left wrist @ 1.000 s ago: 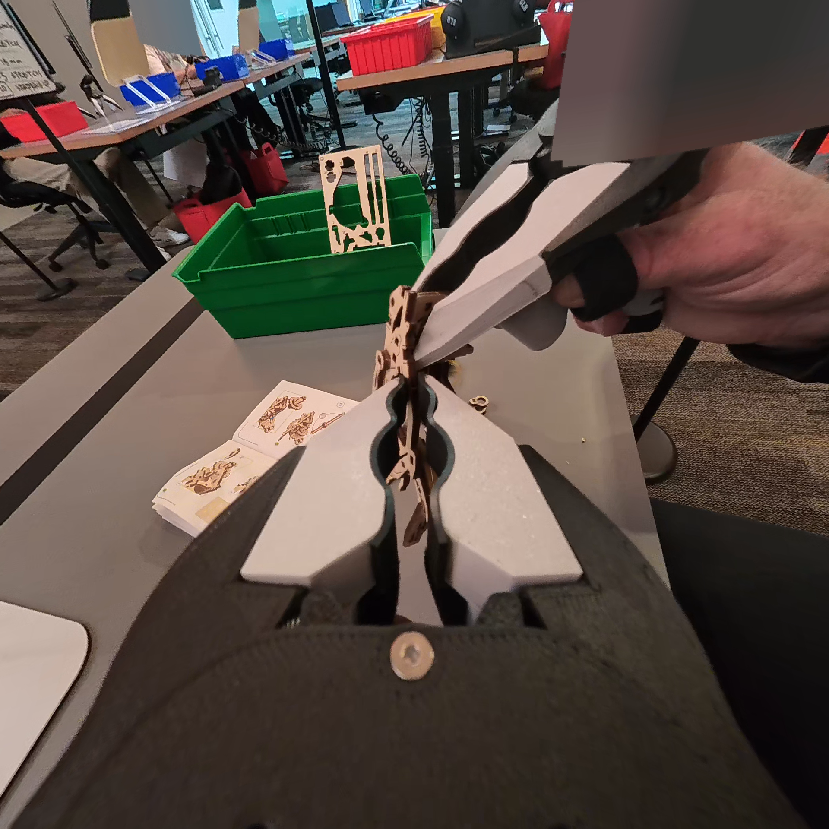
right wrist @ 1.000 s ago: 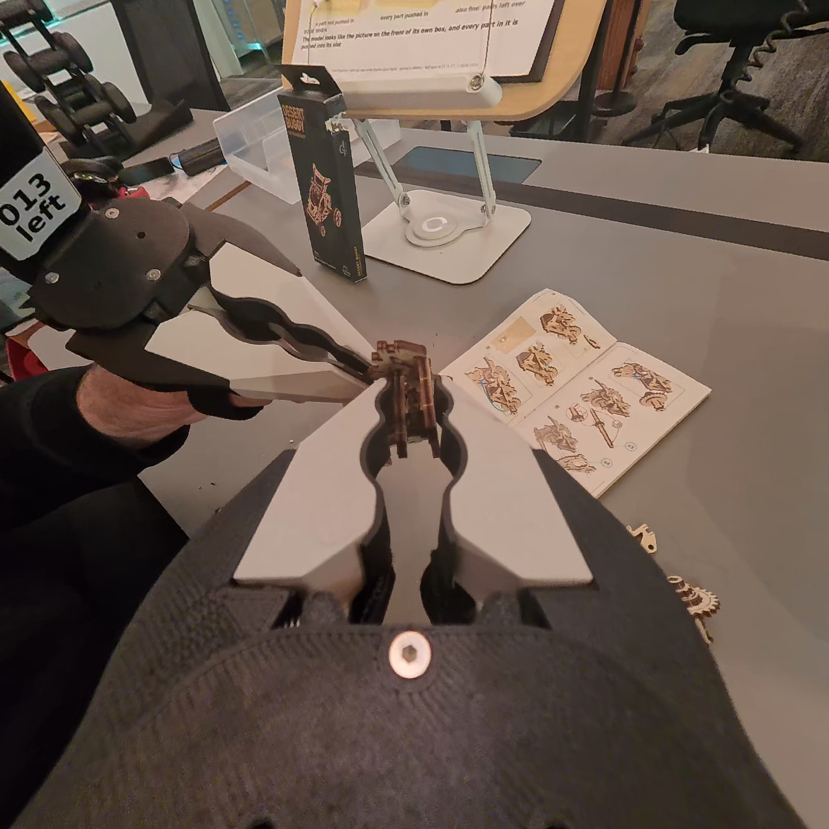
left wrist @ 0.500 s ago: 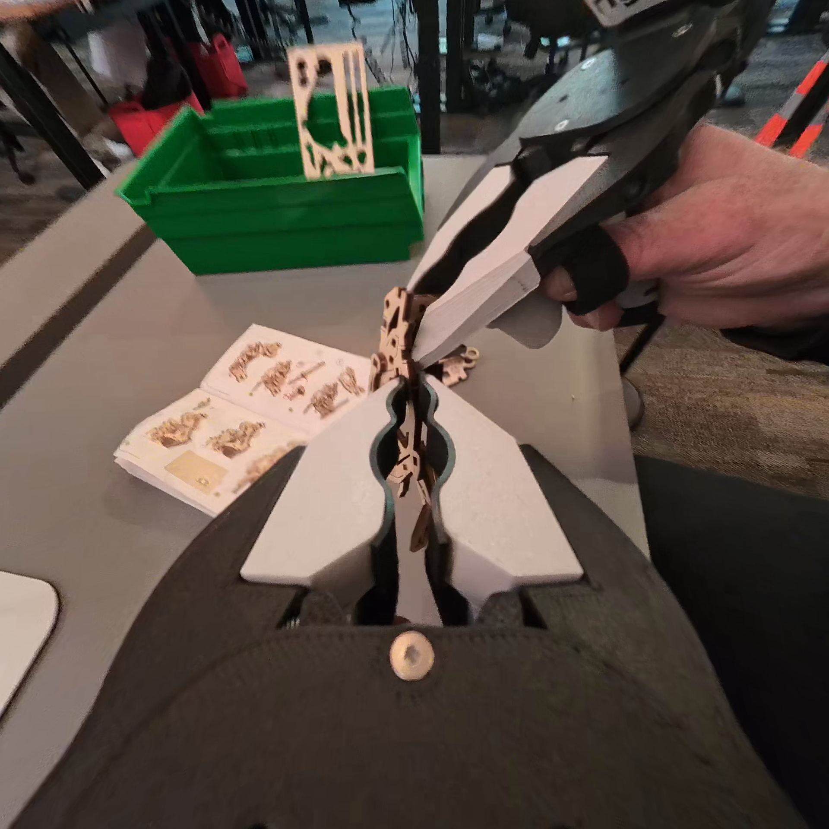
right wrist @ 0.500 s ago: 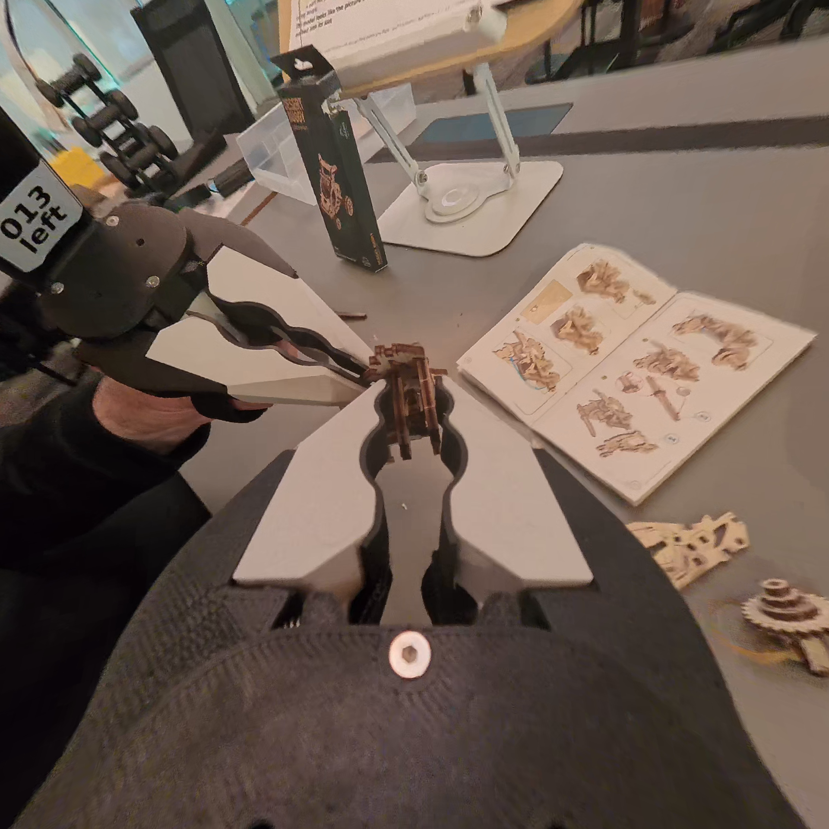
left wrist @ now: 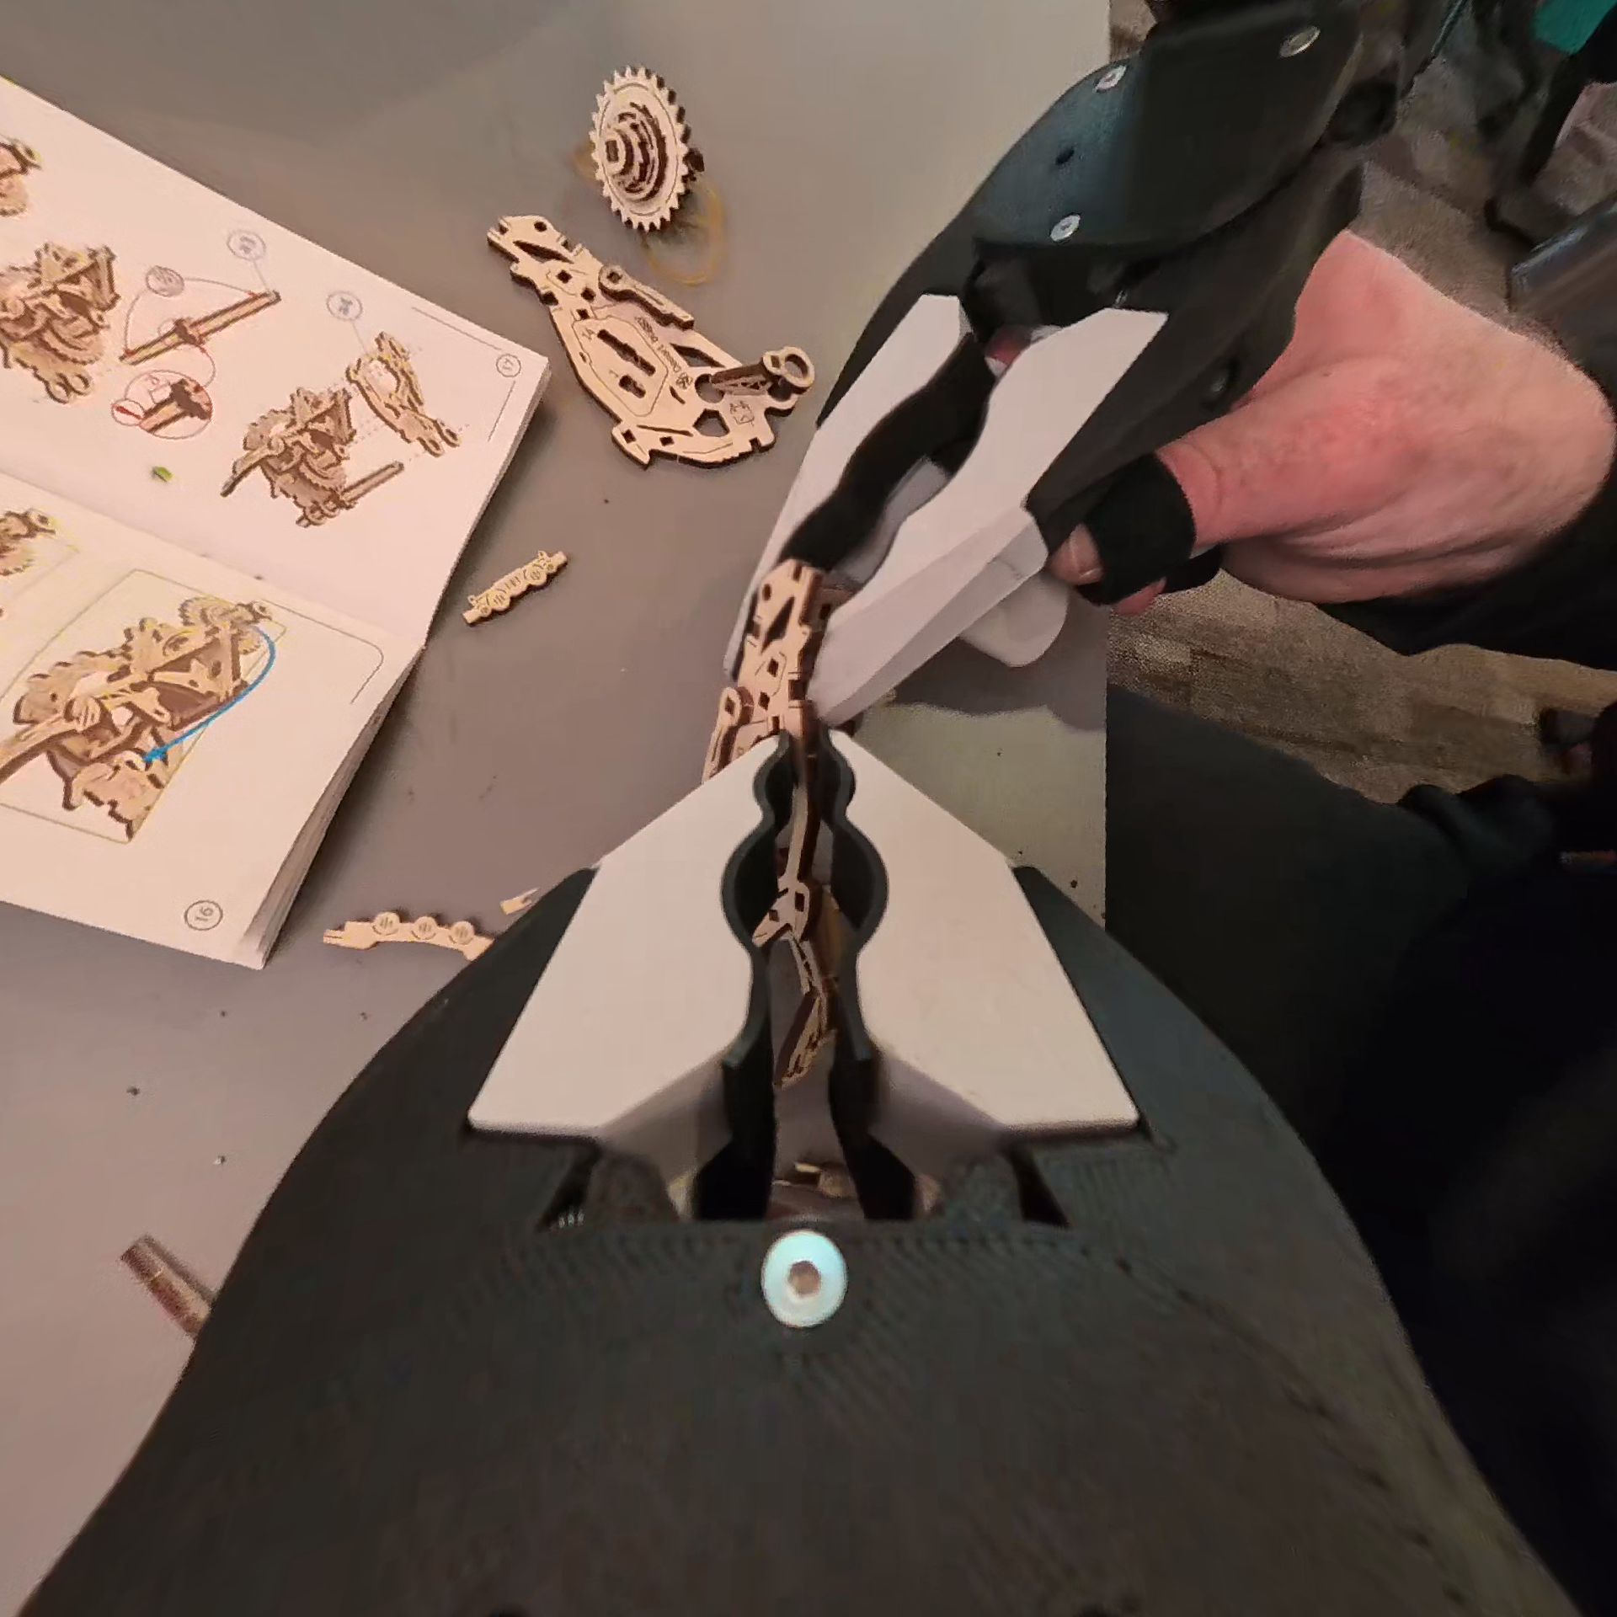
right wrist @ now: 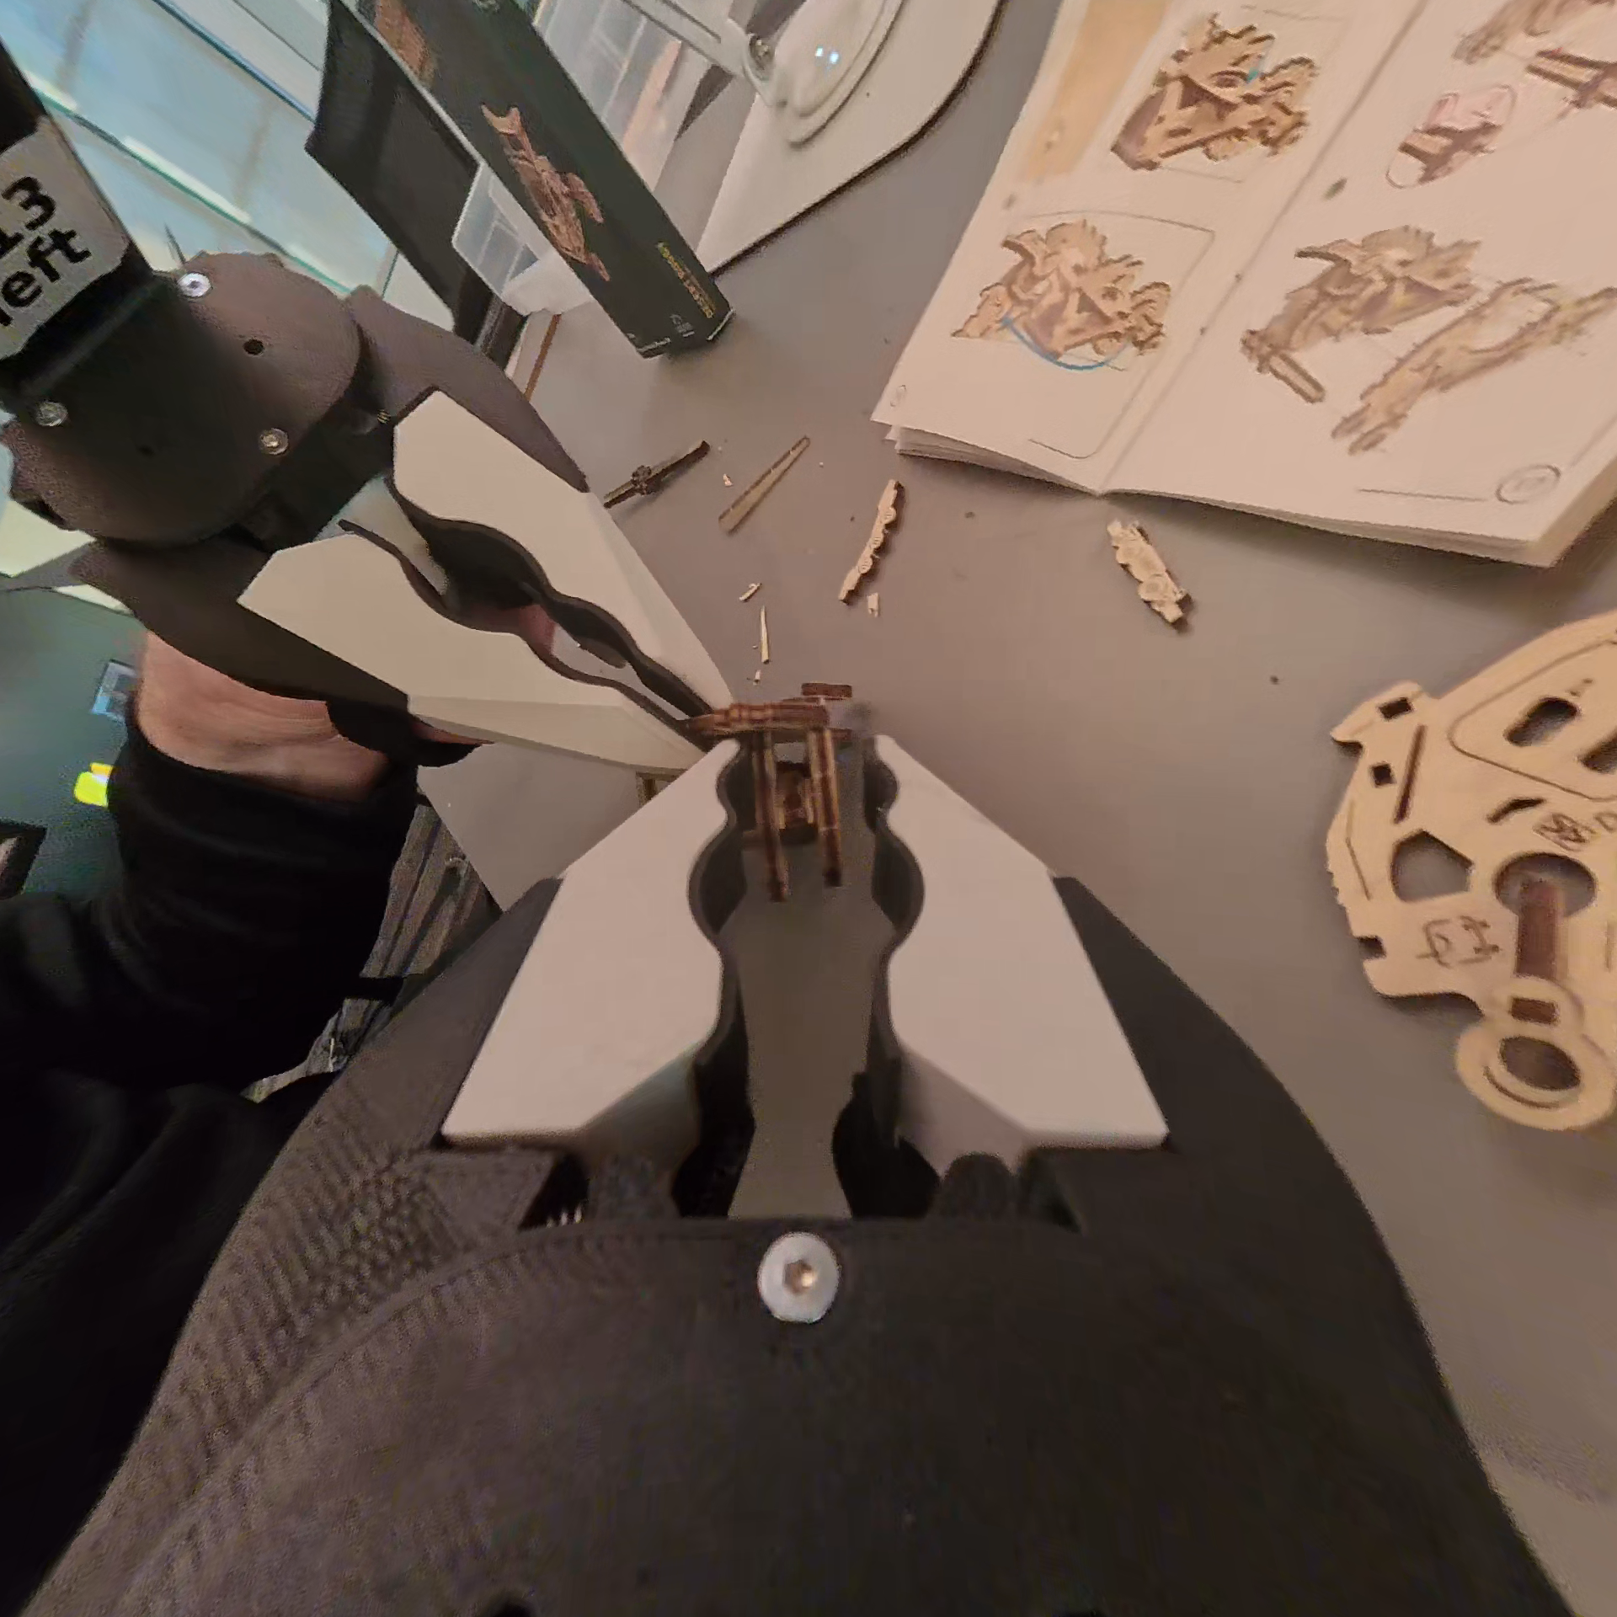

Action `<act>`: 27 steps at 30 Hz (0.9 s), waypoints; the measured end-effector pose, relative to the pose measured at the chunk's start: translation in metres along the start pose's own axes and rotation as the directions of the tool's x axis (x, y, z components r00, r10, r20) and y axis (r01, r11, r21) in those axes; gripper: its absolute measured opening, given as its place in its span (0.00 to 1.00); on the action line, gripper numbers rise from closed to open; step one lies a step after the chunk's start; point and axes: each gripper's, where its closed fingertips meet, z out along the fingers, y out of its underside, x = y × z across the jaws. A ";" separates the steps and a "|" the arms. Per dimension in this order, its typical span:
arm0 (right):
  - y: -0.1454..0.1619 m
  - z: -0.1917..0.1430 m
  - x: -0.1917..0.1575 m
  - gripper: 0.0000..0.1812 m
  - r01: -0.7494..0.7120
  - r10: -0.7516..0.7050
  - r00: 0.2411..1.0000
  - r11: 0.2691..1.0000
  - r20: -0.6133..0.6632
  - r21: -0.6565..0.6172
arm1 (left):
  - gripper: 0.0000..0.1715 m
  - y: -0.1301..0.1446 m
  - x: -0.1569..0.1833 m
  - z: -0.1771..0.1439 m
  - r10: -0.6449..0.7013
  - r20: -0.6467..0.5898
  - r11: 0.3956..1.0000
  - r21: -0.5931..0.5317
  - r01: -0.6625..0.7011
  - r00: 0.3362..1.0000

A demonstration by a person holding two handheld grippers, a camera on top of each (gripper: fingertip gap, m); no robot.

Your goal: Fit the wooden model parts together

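Above grey table (left wrist: 437, 1094), both tongs (left wrist: 801, 744) (right wrist: 801, 752) tilt down, clenched on wooden subassembly (left wrist: 774, 665).

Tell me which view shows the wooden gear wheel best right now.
The left wrist view: the wooden gear wheel lies whole and sharp on the grey table, above the flat wooden side panel. The right wrist view does not show it; there only the panel appears at the right edge.
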 end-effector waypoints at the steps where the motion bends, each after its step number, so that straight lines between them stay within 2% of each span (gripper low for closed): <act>1: 0.000 -0.001 0.002 0.14 -0.005 0.005 1.000 1.000 -0.003 0.000 | 0.01 0.000 0.000 0.000 -0.001 -0.004 1.000 -0.011 0.001 1.000; 7: 0.001 -0.010 0.003 0.21 0.014 -0.014 1.000 1.000 0.004 0.010 | 0.01 -0.002 -0.003 0.003 0.006 -0.035 0.996 -0.092 -0.009 0.999; 10: 0.003 -0.017 0.001 0.25 0.076 -0.077 0.997 0.997 -0.004 -0.007 | 0.01 -0.002 -0.002 0.005 0.006 -0.072 0.992 -0.123 -0.015 0.997; 12: 0.006 -0.023 0.006 0.30 0.177 -0.179 0.983 0.983 -0.049 -0.049 | 0.01 -0.003 -0.002 0.008 0.006 -0.101 0.990 -0.139 -0.020 0.995; 15: 0.006 -0.035 0.019 0.35 0.417 -0.441 0.884 0.894 -0.153 -0.166 | 0.01 -0.003 -0.001 0.011 0.003 -0.141 0.985 -0.172 -0.027 0.990; 17: 0.006 -0.037 0.016 0.36 0.550 -0.584 0.800 0.805 -0.136 -0.222 | 0.01 -0.002 0.001 0.014 0.001 -0.172 0.979 -0.202 -0.037 0.985; 20: 0.007 -0.033 0.011 0.35 0.658 -0.700 0.709 0.702 -0.091 -0.274 | 0.01 -0.001 0.001 0.018 0.006 -0.196 0.968 -0.246 -0.055 0.981; 22: 0.006 -0.028 0.007 0.29 0.713 -0.751 0.657 0.649 -0.070 -0.266 | 0.01 0.000 0.000 0.020 0.009 -0.204 0.959 -0.274 -0.066 0.979; 27: 0.011 -0.022 0.016 0.20 0.632 -0.658 0.753 0.734 -0.027 -0.250 | 0.02 0.011 0.000 0.025 0.015 -0.241 0.919 -0.378 -0.108 0.970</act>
